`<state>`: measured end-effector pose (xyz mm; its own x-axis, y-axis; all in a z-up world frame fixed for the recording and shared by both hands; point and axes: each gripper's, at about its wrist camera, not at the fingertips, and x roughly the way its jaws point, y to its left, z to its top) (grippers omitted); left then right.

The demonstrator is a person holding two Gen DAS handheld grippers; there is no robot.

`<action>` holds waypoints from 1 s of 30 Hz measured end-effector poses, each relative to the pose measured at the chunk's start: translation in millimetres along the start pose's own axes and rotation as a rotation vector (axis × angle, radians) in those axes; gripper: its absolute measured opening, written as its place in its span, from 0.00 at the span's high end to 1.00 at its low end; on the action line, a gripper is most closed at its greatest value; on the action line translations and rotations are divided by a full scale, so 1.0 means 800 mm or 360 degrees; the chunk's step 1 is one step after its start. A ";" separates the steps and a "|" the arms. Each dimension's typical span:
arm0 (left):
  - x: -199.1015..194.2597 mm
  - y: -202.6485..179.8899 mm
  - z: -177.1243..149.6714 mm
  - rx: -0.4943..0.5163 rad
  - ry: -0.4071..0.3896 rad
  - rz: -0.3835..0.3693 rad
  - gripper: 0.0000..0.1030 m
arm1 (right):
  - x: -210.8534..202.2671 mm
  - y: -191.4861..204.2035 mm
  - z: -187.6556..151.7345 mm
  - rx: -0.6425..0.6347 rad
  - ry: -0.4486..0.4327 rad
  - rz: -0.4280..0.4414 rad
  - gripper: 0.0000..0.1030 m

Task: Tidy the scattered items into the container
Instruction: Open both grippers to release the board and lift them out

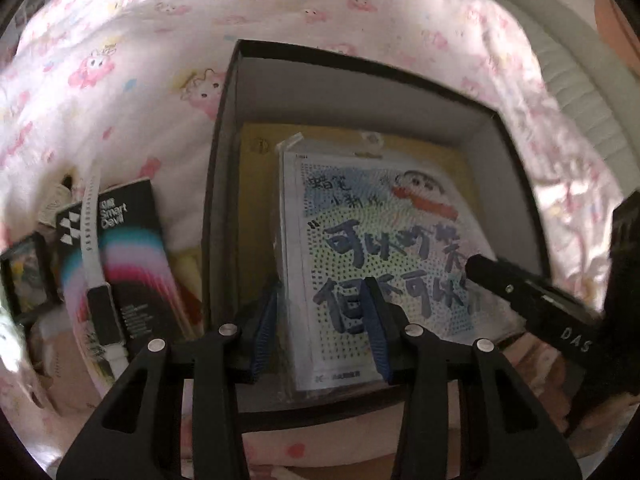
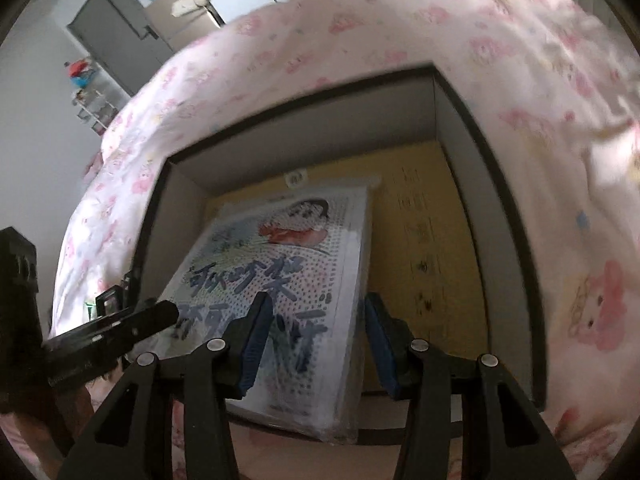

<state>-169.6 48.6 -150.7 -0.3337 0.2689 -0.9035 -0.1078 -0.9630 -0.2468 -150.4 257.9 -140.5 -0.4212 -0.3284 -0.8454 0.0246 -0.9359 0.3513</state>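
Both grippers, left (image 1: 322, 330) and right (image 2: 314, 346), hover open and empty above a cartoon-printed packet (image 1: 376, 256) (plastic-wrapped) inside the black box (image 1: 224, 152).

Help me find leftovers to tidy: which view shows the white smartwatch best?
The left wrist view. The white smartwatch lies across a black Smart Devil box on the bedding, left of the dark container. The right wrist view does not show it.

Dark open box (image 1: 224, 152) on a pink-printed bed cover (image 1: 140, 40), plastic-wrapped cartoon pad (image 1: 372, 248) lying inside the box on a yellow sheet (image 1: 260, 168), left gripper (image 1: 320, 328) with jaws apart above the pad, black Smart Devil package (image 1: 132, 248) and white watch (image 1: 100, 280) left of the box, right gripper's finger (image 1: 520, 292) at the box's right.
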 end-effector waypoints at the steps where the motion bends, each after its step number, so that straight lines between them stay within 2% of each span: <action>1: 0.000 -0.003 0.000 0.0019 0.0007 0.0015 0.60 | 0.001 0.004 0.001 -0.0011 0.0009 -0.0004 0.58; 4: -0.001 -0.003 0.006 0.0002 0.0059 -0.0012 0.60 | -0.001 0.006 0.000 -0.0033 0.0010 -0.0038 0.58; 6: -0.005 -0.003 0.012 0.0000 0.0041 -0.0026 0.58 | -0.010 0.007 0.002 -0.0045 -0.0035 -0.0092 0.58; 9: -0.003 -0.004 0.023 -0.0057 -0.0014 0.0023 0.58 | -0.013 0.008 0.020 -0.0069 -0.0081 -0.0214 0.58; 11: 0.010 -0.015 0.028 -0.0077 -0.0064 0.0077 0.56 | -0.004 0.007 0.025 -0.0117 -0.0090 -0.0349 0.58; 13: 0.020 -0.043 0.027 0.0067 -0.0108 0.0282 0.59 | 0.009 0.002 0.030 -0.0139 -0.0037 -0.0419 0.58; 14: 0.023 -0.053 0.025 0.0128 -0.0110 0.0263 0.65 | 0.015 0.001 0.029 -0.0138 -0.0006 -0.0400 0.58; 16: 0.031 -0.064 0.021 0.0145 -0.0043 0.0143 0.66 | 0.024 0.001 0.027 -0.0116 0.0052 -0.0350 0.58; 17: 0.034 -0.066 0.019 0.0144 -0.0032 0.0132 0.66 | 0.025 0.000 0.026 -0.0114 0.0065 -0.0364 0.58; 19: 0.041 -0.067 0.015 0.0150 -0.0017 0.0180 0.69 | 0.028 -0.003 0.021 -0.0123 0.0055 -0.0483 0.58; 21: 0.049 -0.056 0.012 0.0071 0.0052 0.0155 0.70 | 0.032 -0.009 0.016 -0.0131 0.0076 -0.0555 0.58; 23: 0.046 -0.045 0.011 -0.0025 0.0073 0.0101 0.70 | 0.039 -0.016 0.012 -0.0109 0.0138 -0.0505 0.58; 27: 0.035 -0.043 0.007 -0.0071 0.0059 0.0049 0.70 | 0.040 -0.024 0.007 -0.0031 0.0231 -0.0262 0.58; 28: 0.032 -0.040 0.005 -0.0096 0.0055 0.0019 0.70 | 0.041 -0.023 0.005 -0.0032 0.0251 -0.0215 0.55; 30: 0.028 -0.032 0.007 -0.0156 0.0056 -0.0024 0.74 | 0.044 -0.013 0.000 -0.0085 0.0260 -0.0188 0.55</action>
<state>-179.4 79.1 -162.9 -0.2994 0.2842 -0.9108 -0.0201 -0.9563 -0.2917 -165.7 256.5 -173.6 -0.2717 -0.2280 -0.9350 0.0334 -0.9732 0.2276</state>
